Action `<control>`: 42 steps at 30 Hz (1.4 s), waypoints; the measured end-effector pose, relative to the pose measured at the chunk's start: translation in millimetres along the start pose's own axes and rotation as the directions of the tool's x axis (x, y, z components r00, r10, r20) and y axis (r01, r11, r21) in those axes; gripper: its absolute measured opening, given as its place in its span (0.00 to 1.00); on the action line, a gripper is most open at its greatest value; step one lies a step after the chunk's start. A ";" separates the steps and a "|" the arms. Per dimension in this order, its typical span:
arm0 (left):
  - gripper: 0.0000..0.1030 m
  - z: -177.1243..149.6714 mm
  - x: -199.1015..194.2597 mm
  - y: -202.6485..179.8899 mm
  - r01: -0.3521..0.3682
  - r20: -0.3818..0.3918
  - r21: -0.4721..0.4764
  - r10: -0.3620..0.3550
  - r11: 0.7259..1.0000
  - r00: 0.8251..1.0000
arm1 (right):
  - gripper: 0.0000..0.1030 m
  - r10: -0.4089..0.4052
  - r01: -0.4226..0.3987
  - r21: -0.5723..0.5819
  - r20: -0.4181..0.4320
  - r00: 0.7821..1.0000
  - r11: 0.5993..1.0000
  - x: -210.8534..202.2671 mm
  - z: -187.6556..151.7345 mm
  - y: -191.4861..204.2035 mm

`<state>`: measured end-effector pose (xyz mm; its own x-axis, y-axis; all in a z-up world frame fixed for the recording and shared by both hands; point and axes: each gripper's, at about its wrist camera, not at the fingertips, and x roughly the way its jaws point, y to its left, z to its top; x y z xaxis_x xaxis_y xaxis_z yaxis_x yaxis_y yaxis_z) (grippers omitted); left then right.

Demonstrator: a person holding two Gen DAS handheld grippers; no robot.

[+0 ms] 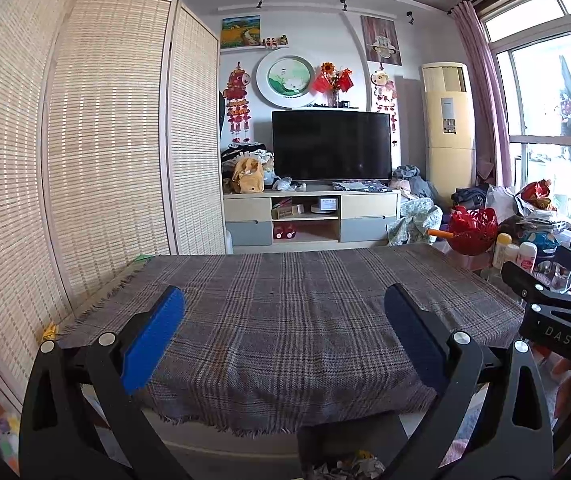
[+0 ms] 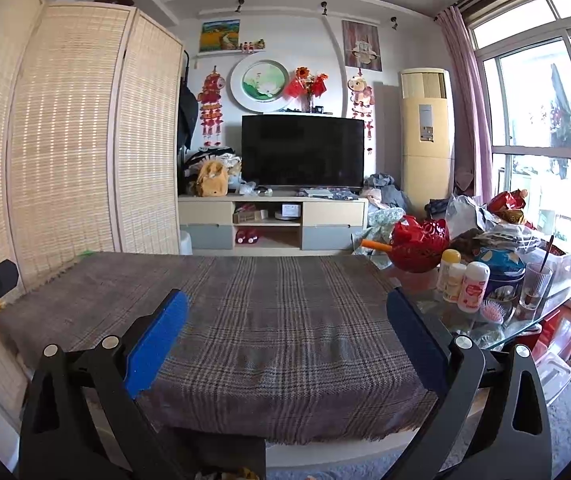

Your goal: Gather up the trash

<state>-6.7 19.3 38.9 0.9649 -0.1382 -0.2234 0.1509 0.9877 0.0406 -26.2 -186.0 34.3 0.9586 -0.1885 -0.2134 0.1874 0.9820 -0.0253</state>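
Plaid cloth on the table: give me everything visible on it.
The plaid cloth looks like woven wool in brown-grey with a thin check of lighter and rust lines. It lies flat over the table, its fringed near edge hanging over the front and its left edge also fringed. Nothing visibly rests on the cloth. To its right the bare glass tabletop is exposed. Both open grippers hang over the near edge without touching it.

Black fingers [image 1: 153, 336] carry blue pads, silver screws, "DAS" lettering.

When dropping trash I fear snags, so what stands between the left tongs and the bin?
Nothing visible does. The open left tongs hover over the plaid cloth; the bin of crumpled paper sits below its near edge.
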 end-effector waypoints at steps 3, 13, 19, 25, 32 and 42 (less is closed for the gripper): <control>0.92 -0.8 -0.4 0.3 0.000 -0.002 0.005 0.000 1.000 1.000 | 0.97 0.003 -0.003 -0.002 -0.005 1.000 1.000 0.5 -0.1 0.7; 0.92 1.6 -2.3 5.3 -0.002 0.005 -0.008 0.002 1.000 1.000 | 0.97 0.000 0.000 0.013 0.000 1.000 1.000 -1.4 2.3 -1.6; 0.92 2.6 -3.7 6.4 0.005 0.008 -0.004 -0.005 1.000 1.000 | 0.97 -0.001 0.001 0.017 0.002 1.000 1.000 -3.4 2.2 -0.5; 0.92 2.8 -4.5 8.6 0.003 0.010 -0.010 -0.003 1.000 1.000 | 0.97 0.001 -0.001 0.012 0.003 1.000 1.000 -4.7 2.7 1.1; 0.92 2.8 -4.6 6.4 0.011 0.011 -0.004 -0.011 1.000 1.000 | 0.97 -0.004 0.003 0.012 0.008 1.000 1.000 -6.6 3.8 0.9; 0.92 3.1 -4.9 9.3 0.011 0.013 -0.015 -0.010 1.000 1.000 | 0.97 -0.004 0.004 0.015 0.005 1.000 1.000 -5.6 4.7 0.8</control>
<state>-9.4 28.9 43.4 0.9659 -0.1494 -0.2114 0.1578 0.9872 0.0232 -30.5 -184.3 40.1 0.9589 -0.1923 -0.2087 0.1942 0.9809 -0.0112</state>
